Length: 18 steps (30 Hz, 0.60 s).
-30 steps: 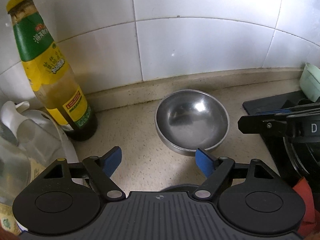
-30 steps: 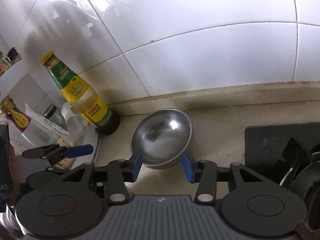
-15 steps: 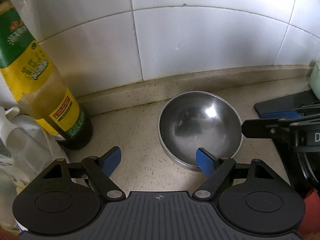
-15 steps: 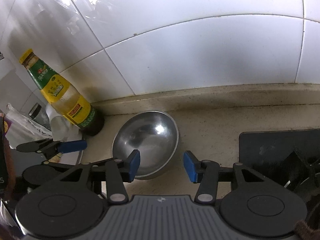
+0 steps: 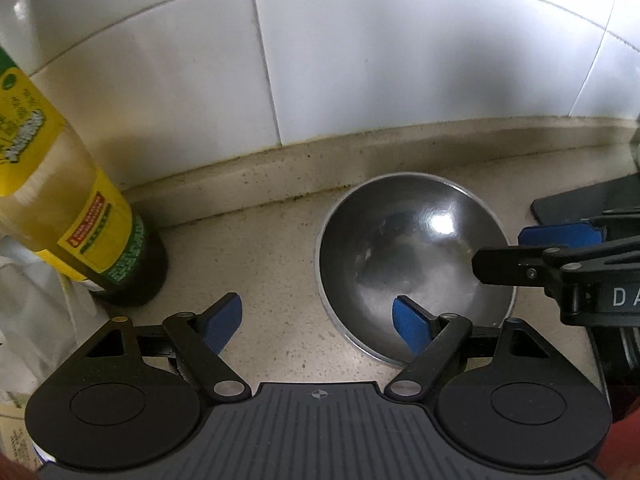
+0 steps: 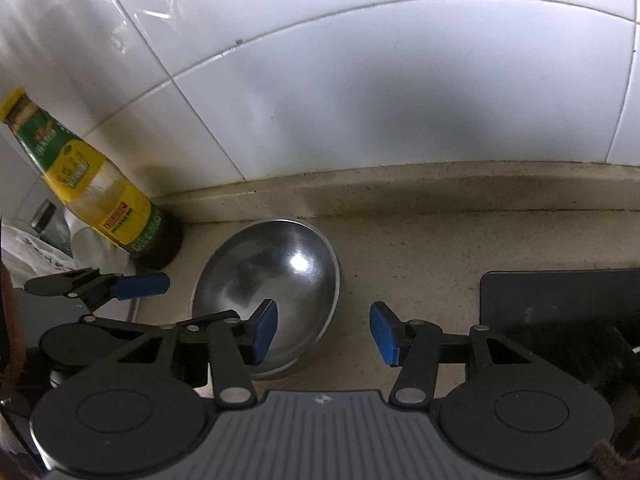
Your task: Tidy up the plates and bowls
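Steel bowl (image 6: 268, 292) is sitting on the table (image 6: 420, 256) just right of the bottle (image 6: 92, 184), with both wide-open, empty tools straddling its rim: left tool (image 5: 316, 320), right tool (image 6: 324, 330).

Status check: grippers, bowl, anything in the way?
Left gripper open, right gripper open, both empty. Steel bowl upright on counter, one finger of each over it. Sauce bottle stands left.

The sauce bottle's (image 5: 60, 208) top is cut off; the black stove (image 6: 560, 312) runs past the edge.
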Each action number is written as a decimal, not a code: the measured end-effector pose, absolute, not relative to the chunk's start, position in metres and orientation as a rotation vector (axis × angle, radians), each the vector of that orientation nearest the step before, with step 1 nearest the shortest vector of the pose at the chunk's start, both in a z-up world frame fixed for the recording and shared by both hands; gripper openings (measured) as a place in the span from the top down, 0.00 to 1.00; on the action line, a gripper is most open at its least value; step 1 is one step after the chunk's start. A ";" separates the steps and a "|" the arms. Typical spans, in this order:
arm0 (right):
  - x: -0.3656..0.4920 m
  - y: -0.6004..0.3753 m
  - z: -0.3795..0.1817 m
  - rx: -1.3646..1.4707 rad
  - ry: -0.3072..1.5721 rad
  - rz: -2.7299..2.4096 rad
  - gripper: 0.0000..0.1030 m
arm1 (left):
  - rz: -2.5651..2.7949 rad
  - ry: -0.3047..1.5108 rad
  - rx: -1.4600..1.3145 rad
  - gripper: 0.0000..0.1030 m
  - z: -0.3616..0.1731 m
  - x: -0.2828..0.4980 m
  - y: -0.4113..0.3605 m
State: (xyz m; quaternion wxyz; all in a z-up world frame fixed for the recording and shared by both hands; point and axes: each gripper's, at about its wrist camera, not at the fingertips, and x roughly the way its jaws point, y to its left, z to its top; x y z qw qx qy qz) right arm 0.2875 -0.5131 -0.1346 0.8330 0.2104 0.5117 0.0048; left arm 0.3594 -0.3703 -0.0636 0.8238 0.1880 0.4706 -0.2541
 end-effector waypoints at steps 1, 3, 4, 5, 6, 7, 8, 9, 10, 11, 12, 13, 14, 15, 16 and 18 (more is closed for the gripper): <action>0.289 -0.513 -0.136 0.447 1.088 0.014 0.54 | -0.544 1.004 0.404 0.16 -0.064 0.361 -0.371; 0.291 -0.513 -0.139 0.459 1.100 0.022 0.54 | -0.545 1.006 0.415 0.16 -0.066 0.364 -0.373; 0.293 -0.513 -0.141 0.466 1.107 0.027 0.54 | -0.544 1.010 0.422 0.16 -0.066 0.365 -0.374; 0.294 -0.513 -0.142 0.473 1.116 0.032 0.54 | -0.542 1.014 0.429 0.18 -0.067 0.367 -0.374; 0.294 -0.513 -0.144 0.476 1.120 0.034 0.54 | -0.542 1.020 0.435 0.18 -0.068 0.368 -0.375; 0.294 -0.513 -0.145 0.476 1.123 0.036 0.55 | -0.542 1.024 0.440 0.19 -0.069 0.369 -0.376; 0.294 -0.512 -0.146 0.476 1.127 0.038 0.55 | -0.541 1.027 0.444 0.21 -0.070 0.369 -0.376; 0.295 -0.513 -0.147 0.478 1.129 0.039 0.55 | -0.537 1.030 0.451 0.22 -0.072 0.370 -0.377; 0.295 -0.513 -0.147 0.480 1.130 0.040 0.56 | -0.536 1.035 0.460 0.23 -0.073 0.370 -0.378; 0.296 -0.513 -0.148 0.482 1.132 0.041 0.58 | -0.541 1.038 0.462 0.23 -0.074 0.371 -0.379; 0.296 -0.514 -0.148 0.483 1.135 0.042 0.58 | -0.544 1.041 0.464 0.23 -0.074 0.372 -0.381; 0.297 -0.514 -0.149 0.484 1.138 0.041 0.58 | -0.547 1.043 0.468 0.23 -0.074 0.373 -0.382; 0.297 -0.514 -0.149 0.485 1.140 0.040 0.58 | -0.549 1.040 0.476 0.25 -0.073 0.372 -0.383; 0.297 -0.514 -0.150 0.487 1.142 0.040 0.58 | -0.552 1.035 0.485 0.26 -0.073 0.371 -0.384; 0.298 -0.515 -0.151 0.491 1.145 0.042 0.58 | -0.555 1.034 0.489 0.27 -0.074 0.372 -0.386; 0.299 -0.514 -0.154 0.502 1.151 0.049 0.58 | -0.561 1.034 0.490 0.29 -0.073 0.372 -0.387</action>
